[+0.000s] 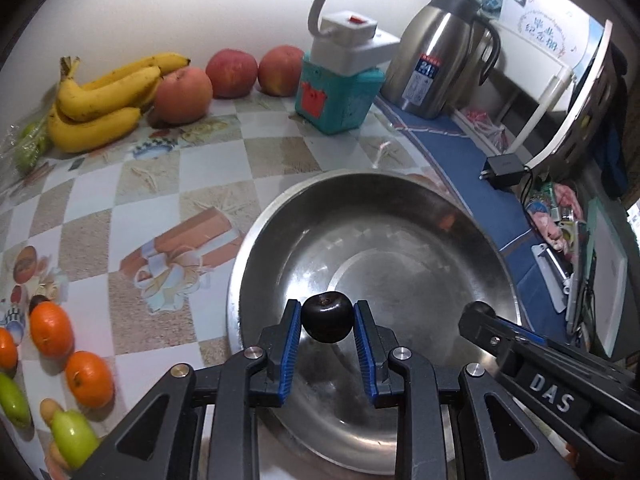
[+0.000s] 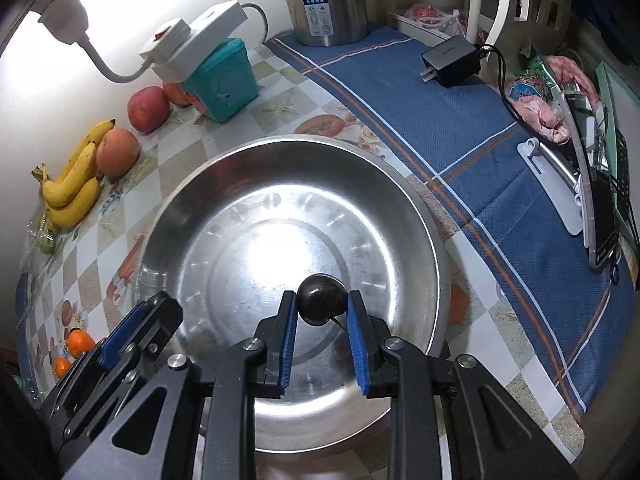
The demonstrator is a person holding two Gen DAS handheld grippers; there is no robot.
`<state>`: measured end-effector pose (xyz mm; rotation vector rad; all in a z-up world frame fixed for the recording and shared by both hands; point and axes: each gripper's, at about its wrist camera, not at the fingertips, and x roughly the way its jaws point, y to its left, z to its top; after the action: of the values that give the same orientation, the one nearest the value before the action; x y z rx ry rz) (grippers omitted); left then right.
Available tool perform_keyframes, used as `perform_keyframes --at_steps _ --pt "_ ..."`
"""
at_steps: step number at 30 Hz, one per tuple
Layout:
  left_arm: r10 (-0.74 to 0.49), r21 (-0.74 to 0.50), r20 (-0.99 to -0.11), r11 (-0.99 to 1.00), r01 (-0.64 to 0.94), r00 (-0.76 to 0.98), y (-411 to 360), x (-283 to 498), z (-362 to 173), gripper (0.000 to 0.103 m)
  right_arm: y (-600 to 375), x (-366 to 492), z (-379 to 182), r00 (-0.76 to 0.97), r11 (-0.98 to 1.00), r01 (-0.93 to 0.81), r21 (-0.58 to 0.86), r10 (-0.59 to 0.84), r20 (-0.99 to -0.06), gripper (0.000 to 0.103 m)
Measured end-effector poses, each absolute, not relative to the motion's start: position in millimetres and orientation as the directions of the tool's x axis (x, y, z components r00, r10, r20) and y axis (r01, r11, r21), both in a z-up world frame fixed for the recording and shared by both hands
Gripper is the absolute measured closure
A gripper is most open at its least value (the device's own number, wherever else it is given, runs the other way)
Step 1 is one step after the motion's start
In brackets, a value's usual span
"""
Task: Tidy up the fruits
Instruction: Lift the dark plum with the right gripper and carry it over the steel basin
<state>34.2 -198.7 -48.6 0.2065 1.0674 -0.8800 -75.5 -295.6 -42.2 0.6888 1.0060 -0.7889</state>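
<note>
A: Left wrist view: a small dark fruit [image 1: 327,317], maybe a cherry or a plum, is pinched between the blue pads of the left claw [image 1: 327,320]. It is held above the steel bowl [image 1: 256,240], which is seen empty.

B: And in the right wrist view a second dark fruit [image 2: 321,299] is clamped in the same way by the right claw [image 2: 322,304], also over the bowl [image 2: 420,208]. A thin stem is seen below it.

A: Why are both held there?

B: It is judged that the bowl is meant as the place for the small dark fruits, so both are kept over its middle, where they would not roll onto the counter [image 1: 168,184] when released.

A: The other fruits are left outside?

B: Yes. The bananas [image 1: 100,100] and the apples [image 1: 232,73] are lined along the wall, and the oranges [image 1: 51,328] and the green fruits [image 1: 74,436] lie at the left edge, well apart from the bowl. They seem grouped by kind.

A: The pinch is narrow, because the fruit is small and smooth.
</note>
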Motion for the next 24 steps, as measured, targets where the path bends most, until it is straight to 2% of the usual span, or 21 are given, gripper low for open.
perform_keyframes --at_steps 14,24 --pt "-0.496 -0.235 -0.843 0.685 0.689 0.205 -194 45 -64 0.074 -295 -71 -50 0.308 0.552 0.824 0.128 -0.247 -0.919 0.077" --pt "-0.483 -0.256 -0.841 0.752 0.608 0.243 -168 71 -63 0.074 -283 -61 -62 0.31 0.606 0.785 0.126 -0.209 -0.927 0.077"
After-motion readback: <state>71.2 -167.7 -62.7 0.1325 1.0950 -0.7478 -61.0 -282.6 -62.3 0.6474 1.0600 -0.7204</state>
